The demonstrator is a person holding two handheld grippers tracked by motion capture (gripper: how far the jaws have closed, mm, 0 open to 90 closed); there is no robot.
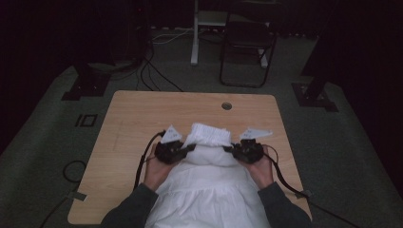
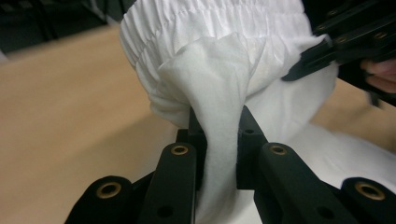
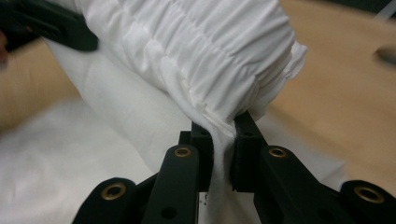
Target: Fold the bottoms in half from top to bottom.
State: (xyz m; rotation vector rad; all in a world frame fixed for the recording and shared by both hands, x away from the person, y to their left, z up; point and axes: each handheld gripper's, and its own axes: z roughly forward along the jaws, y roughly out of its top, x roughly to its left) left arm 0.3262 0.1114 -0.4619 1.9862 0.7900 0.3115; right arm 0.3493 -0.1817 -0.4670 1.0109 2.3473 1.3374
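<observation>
While both our grippers pinch it, the white garment (image 1: 209,190) lies on the near half of the wooden table (image 1: 138,118).

Our left gripper (image 2: 217,128) clamps a fold at its left side; our right gripper (image 3: 223,128) clamps the gathered, smocked edge (image 3: 205,60) opposite, lifted slightly between them.
</observation>
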